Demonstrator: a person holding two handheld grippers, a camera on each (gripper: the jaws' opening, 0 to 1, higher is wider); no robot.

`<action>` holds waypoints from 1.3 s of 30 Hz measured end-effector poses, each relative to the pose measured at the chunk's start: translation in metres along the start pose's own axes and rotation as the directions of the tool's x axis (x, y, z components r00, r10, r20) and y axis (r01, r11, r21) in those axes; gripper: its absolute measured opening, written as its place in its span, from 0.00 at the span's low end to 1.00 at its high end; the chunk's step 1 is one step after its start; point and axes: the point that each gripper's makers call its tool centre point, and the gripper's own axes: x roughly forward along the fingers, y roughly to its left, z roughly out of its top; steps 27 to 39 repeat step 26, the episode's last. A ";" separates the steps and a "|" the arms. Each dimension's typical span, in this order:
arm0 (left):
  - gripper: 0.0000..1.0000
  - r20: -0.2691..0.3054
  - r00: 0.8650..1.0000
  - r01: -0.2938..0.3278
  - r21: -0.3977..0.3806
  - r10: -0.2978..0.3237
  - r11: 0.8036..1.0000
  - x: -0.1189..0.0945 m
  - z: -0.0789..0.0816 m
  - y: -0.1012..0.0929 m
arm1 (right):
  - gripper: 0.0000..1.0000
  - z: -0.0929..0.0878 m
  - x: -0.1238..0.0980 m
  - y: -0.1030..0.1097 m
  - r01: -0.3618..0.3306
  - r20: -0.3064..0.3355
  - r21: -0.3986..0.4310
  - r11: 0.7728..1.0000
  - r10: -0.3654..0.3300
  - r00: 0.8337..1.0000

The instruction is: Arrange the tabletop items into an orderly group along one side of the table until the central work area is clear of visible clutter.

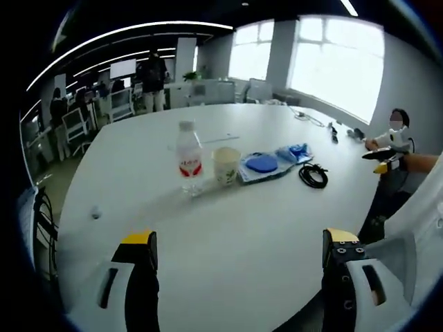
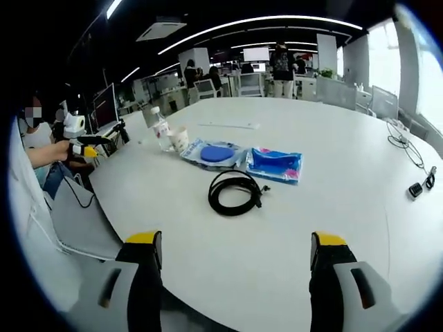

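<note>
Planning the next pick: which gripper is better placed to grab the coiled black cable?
Probably right. The right gripper is open with the coiled black cable just ahead, centred between its jaws. From the left gripper, it lies farther, off to the side.

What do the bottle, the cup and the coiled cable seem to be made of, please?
Bottle: clear, glossy plastic, seemingly; you see through it. Cup: probably matte paper, pale and opaque. Cable: black rubbery or plastic sheath, bending into loose loops.

White counter point(image 2: 332, 207); clear bottle point(image 1: 188, 158) with red label; cream cup point(image 1: 226, 166); black coiled cable point(image 2: 235, 191); blue pouches point(image 2: 275, 164); yellow-tipped black fingers point(image 2: 142, 238).
</note>
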 end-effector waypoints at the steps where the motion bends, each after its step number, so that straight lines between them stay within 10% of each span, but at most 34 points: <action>1: 0.97 0.003 1.000 0.001 0.002 -0.001 1.000 -0.001 0.001 0.000 | 0.87 0.000 0.000 0.001 0.003 -0.001 0.000 1.000 -0.003 1.000; 39: 0.96 -0.023 0.999 0.024 -0.019 -0.024 1.000 0.011 0.000 0.000 | 0.88 0.004 -0.001 -0.003 0.015 -0.008 -0.017 1.000 -0.015 1.000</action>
